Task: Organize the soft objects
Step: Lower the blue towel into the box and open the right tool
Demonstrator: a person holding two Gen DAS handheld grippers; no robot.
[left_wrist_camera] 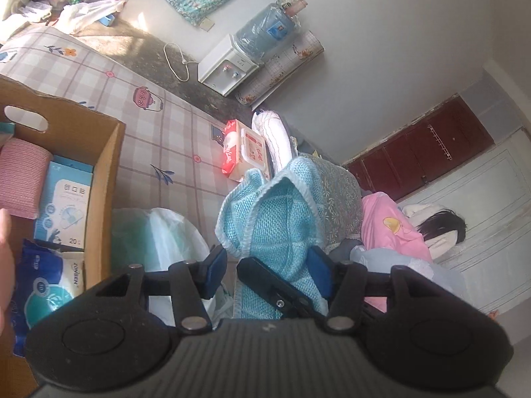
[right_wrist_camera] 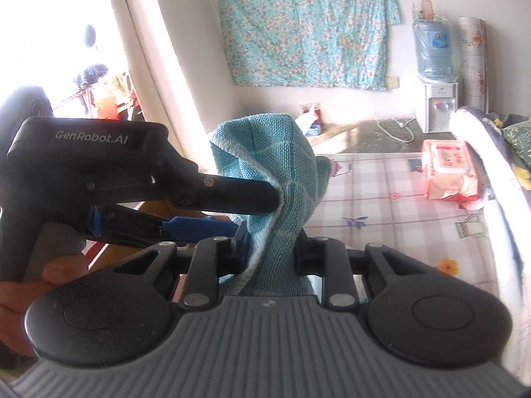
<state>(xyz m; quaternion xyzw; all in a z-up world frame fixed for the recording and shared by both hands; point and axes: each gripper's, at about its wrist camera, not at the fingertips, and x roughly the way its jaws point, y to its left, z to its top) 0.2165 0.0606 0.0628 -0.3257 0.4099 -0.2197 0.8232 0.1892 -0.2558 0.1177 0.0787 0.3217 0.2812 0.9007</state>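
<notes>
A light blue knitted cloth (right_wrist_camera: 282, 152) rises bunched from my right gripper (right_wrist_camera: 272, 253), which is shut on its lower part. My left gripper (right_wrist_camera: 259, 212) comes in from the left, held by a hand (right_wrist_camera: 20, 298). Its upper finger tip touches the cloth's fold and its lower blue pad stays apart. In the left wrist view the cloth (left_wrist_camera: 275, 219) stands between the spread fingers of the left gripper (left_wrist_camera: 265, 267). The left pad is clear of the cloth. A black finger (left_wrist_camera: 275, 287) of the right gripper lies across the cloth there.
An open cardboard box (left_wrist_camera: 106, 152) at left holds a pink roll (left_wrist_camera: 23, 182) and blue packs (left_wrist_camera: 63, 199). A white plastic bag (left_wrist_camera: 159, 232) lies beside it. A red wipes pack (right_wrist_camera: 451, 172) sits on the checked mat (right_wrist_camera: 381, 205). A water dispenser (right_wrist_camera: 434, 106) stands by the wall. A person in pink (left_wrist_camera: 391, 225) lies at right.
</notes>
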